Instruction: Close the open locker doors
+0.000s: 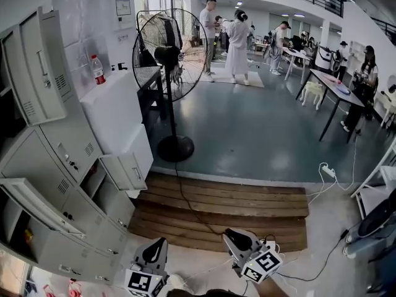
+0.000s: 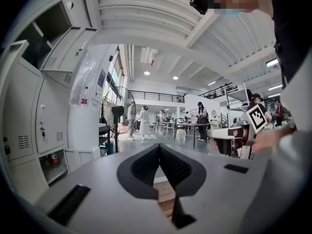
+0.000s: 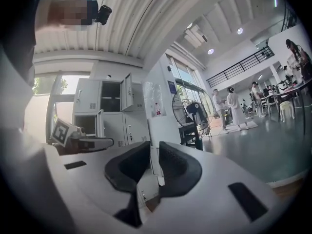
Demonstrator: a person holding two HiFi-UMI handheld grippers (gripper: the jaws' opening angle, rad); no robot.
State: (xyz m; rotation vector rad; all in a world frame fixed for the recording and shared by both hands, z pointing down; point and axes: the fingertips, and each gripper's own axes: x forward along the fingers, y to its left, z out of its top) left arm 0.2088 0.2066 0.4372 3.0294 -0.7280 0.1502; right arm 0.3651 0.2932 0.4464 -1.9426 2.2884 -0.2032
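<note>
The left tool (image 1: pixel 157 245) and right tool (image 1: pixel 231 234) hang low by the body, jaws together on nothing - likely since a blunt shut tip suits pushing. The lockers (image 1: pixel 68 156) stand well apart at the left, where a top door (image 1: pixel 38 67), a low door (image 1: pixel 124 171) and a bottom door (image 1: pixel 37 204) all swing out - none closed yet.

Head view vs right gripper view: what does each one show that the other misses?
Head view only: the power strip on the floor and the fan base.

Right gripper view only: the right gripper seen along its jaws, which are together with nothing between them, plus the ceiling and a window left of the lockers.

Both: the lockers with open doors, the fan, the bottle on the white cabinet, the left gripper, and people in the hall.
</note>
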